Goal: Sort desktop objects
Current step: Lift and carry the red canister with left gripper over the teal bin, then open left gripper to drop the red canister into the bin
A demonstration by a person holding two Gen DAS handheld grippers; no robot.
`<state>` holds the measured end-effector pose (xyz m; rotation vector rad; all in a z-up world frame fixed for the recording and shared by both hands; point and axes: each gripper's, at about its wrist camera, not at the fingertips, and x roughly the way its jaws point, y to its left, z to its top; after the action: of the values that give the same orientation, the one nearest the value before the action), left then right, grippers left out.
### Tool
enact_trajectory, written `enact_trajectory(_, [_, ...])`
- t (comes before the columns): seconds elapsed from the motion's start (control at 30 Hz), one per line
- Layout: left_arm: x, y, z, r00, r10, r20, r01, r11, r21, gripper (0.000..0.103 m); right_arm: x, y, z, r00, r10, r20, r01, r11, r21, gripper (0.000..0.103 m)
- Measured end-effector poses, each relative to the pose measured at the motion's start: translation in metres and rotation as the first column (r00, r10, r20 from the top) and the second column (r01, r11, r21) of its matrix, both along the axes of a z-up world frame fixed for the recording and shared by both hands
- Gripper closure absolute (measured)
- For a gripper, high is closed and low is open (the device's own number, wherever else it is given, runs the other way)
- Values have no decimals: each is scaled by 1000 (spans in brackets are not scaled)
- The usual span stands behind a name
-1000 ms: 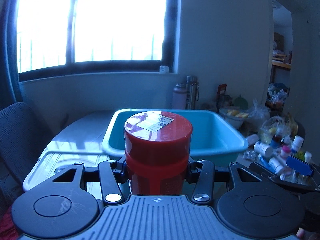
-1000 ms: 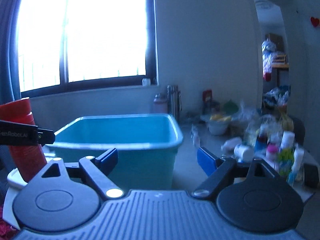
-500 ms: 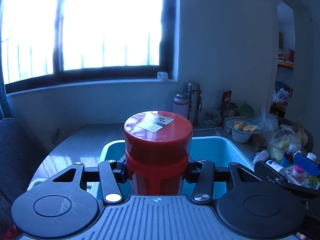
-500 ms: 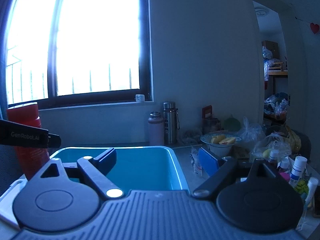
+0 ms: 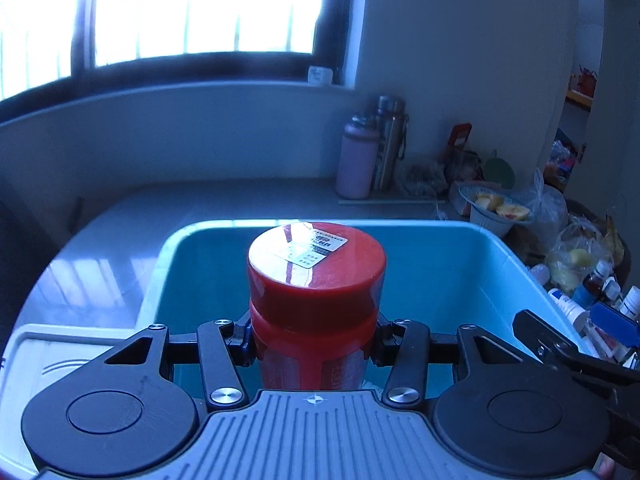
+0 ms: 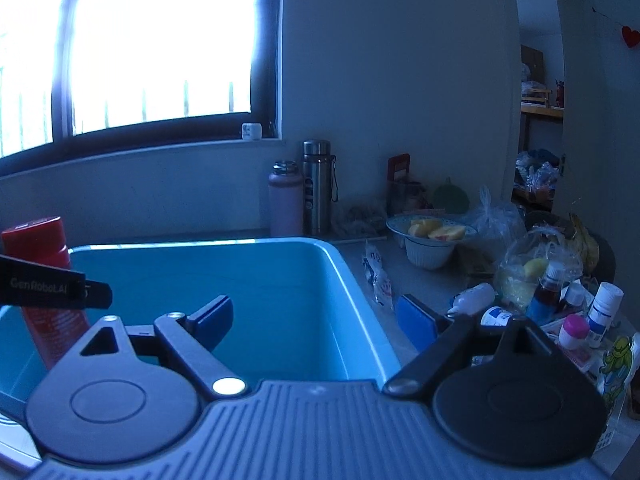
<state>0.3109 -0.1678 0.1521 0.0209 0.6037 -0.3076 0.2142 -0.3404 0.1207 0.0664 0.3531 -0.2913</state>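
Left gripper (image 5: 314, 344) pinching red can (image 5: 316, 296) | I've carried it forward; blue tub (image 5: 516, 264) now below jaws, can over tub | release next | right gripper (image 6: 316, 320) spread, empty.

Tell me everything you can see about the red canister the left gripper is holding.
The red canister is an upright cylinder with a wide, glossy, flat-topped cap bearing a small silvery label; it looks like plastic. The narrower body below carries pale print too blurred to read. The left gripper is shut on its body just under the cap. It sits over the near end of the teal bin; its base is hidden, so whether it touches the bin floor is unclear.
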Motion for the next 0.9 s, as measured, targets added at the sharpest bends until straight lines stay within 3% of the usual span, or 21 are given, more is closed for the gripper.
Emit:
enact_trajectory(0.3, [14,14,-17,997,10,-70,-13,999,-41,50,14,10,-1,998,-7,-59,8,1000,11,14])
enact_trajectory(0.37, [15,19,-19,997,20,-77,-23,999,-44,37,16,13,-1,998,-9,-67,10,1000,12,14])
enact_trajectory(0.43, [16,21,-18,997,27,-68,-30,998,-51,14,17,16,-1,998,-5,-70,6,1000,14,14])
enact_trajectory(0.57, [13,24,-15,998,35,-52,-38,997,-73,10,14,21,0,997,-1,-71,1,1000,6,14])
enact_trajectory(0.9, [-16,19,-7,999,42,-21,-43,998,-41,10,-10,19,0,999,7,-53,-6,1000,24,14])
